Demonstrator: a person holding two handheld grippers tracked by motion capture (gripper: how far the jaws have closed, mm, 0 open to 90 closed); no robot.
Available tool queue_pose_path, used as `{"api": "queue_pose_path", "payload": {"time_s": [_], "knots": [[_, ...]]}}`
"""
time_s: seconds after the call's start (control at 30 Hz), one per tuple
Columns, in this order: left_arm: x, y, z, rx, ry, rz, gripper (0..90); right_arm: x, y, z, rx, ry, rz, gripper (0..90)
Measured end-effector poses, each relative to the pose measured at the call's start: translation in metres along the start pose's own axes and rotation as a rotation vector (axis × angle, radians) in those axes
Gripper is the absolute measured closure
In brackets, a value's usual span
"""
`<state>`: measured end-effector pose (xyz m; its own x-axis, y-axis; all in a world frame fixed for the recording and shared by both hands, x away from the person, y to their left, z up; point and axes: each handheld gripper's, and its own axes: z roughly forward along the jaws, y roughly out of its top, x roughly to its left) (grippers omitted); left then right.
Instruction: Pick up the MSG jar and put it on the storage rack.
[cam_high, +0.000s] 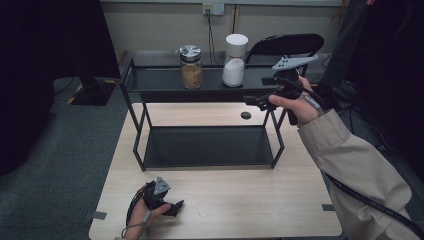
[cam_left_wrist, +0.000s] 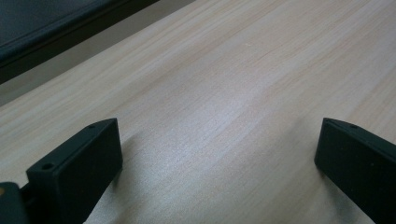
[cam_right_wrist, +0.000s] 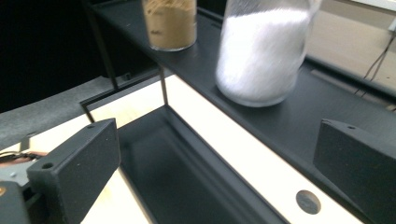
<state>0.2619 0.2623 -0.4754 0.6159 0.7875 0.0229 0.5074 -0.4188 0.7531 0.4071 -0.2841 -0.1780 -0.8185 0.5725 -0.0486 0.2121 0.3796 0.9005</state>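
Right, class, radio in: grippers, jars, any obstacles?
Left gripper open, low over table. Right gripper open, facing white jar. Brown jar beside it. Nothing between.

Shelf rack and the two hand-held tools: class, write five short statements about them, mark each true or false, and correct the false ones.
1. Two jars stand on the rack's top shelf. True.
2. The white-filled jar lies on its side. False: it stands upright.
3. The right tool grips the brown-filled jar. False: its jaws are open and empty, short of both jars.
4. The left tool is low over the wooden table, jaws open. True.
5. The rack's lower shelf holds a jar. False: it is empty.
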Motion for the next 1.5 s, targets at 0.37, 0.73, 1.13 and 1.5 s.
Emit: {"api": "queue_pose_path", "payload": {"time_s": [0.37, 0.73, 1.13, 1.5], "knots": [[0.0, 0.0, 0.0, -0.001, 0.0, -0.001, 0.0, 0.007, -0.038, -0.009, -0.01, 0.047, -0.014, 0.0], [0.0, 0.0, 0.0, 0.0, 0.001, -0.001, 0.0, 0.013, -0.08, -0.015, -0.018, 0.071, -0.01, 0.0], [0.0, 0.0, 0.0, 0.0, 0.001, -0.001, 0.0, 0.017, -0.12, -0.017, -0.006, 0.09, -0.002, 0.0], [0.0, 0.0, 0.0, 0.0, 0.001, -0.001, 0.0, 0.013, -0.166, -0.018, 0.003, 0.089, 0.037, 0.0]]}}
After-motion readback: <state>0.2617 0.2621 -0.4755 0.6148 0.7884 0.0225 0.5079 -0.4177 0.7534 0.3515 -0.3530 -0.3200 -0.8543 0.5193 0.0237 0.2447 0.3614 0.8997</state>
